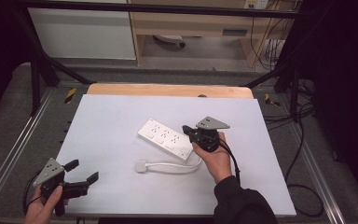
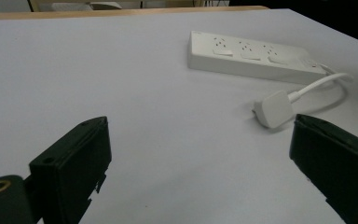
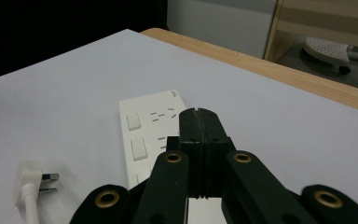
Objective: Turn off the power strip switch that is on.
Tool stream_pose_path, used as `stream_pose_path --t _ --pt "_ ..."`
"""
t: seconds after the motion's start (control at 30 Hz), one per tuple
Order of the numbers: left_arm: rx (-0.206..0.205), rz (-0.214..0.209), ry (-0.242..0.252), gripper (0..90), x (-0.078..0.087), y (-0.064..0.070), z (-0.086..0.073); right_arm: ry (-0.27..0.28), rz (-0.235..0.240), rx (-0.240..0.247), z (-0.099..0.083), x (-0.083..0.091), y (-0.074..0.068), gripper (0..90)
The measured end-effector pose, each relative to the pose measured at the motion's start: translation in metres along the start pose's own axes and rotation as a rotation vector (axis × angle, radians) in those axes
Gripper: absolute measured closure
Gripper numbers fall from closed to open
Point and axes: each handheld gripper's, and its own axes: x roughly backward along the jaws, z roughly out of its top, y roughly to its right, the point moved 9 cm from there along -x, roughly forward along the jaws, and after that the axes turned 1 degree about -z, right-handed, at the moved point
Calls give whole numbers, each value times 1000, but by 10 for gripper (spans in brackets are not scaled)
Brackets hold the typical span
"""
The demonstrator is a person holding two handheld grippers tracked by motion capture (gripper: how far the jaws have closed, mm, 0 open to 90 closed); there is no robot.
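White tabletop (image 1: 121, 186): a white power strip (image 1: 165, 138) with sockets and rocker switches is laid mid-table, plug (image 1: 141, 166) beside. Right gripper (image 1: 189, 132) jaws closed over its end; left gripper (image 1: 82, 171) jaws spread, empty.

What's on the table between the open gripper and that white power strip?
Between the left gripper and the power strip lies its white plug, otherwise bare white table, per the high view.

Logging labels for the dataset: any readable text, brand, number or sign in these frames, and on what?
None can be read.
Power strip: a small mark near its far corner in the right gripper view, too small and blurred to read.
Label on the wooden furniture behind the table: blurred, unreadable.
Left gripper, right gripper and plug: no markings visible.
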Motion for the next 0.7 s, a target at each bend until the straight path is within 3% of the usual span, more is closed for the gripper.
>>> stream_pose_path --t 0.7 --pt "-2 2 -1 53 0 -1 0 -59 43 10 -12 -25 -19 900"
